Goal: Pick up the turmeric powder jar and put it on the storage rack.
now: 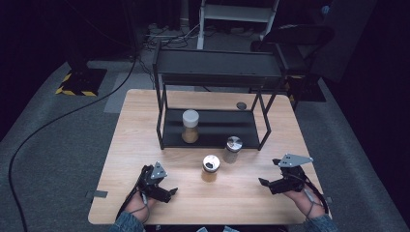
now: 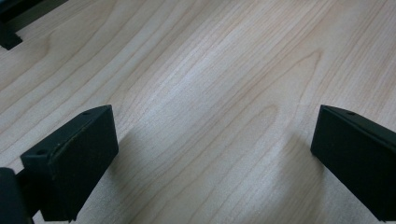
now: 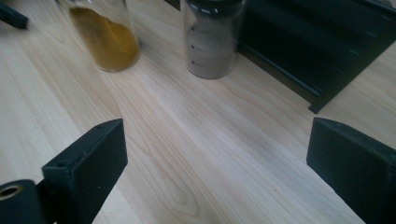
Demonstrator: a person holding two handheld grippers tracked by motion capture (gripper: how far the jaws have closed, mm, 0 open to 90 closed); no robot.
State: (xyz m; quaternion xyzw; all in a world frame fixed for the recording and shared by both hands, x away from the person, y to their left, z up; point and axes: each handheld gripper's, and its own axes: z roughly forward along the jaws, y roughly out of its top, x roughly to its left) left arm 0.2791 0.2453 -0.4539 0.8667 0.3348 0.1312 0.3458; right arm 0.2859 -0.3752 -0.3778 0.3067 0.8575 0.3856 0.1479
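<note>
A: Jars, loose, two. Amber jar (image 1: 211, 168) on table (image 1: 135, 145), mid-front, between grippers. Grey jar (image 1: 232, 149) just beside, touching rack (image 1: 212, 126) front edge or nearly; cannot tell.

B: Third jar?

A: White-lid jar (image 1: 190, 125), upright on rack's lower shelf, left of centre.

B: Left gripper?

A: Left gripper (image 1: 165, 191), near front-left of table, held in hand (image 1: 140, 200). Jaws spread wide over bare wood, holding nothing.

B: Right gripper?

A: Right gripper (image 1: 269, 183), front-right, well apart from jars. Jaws spread, nothing between. Amber jar (image 3: 103, 37) and grey jar (image 3: 211, 39) ahead in right gripper view, rack beside.
</note>
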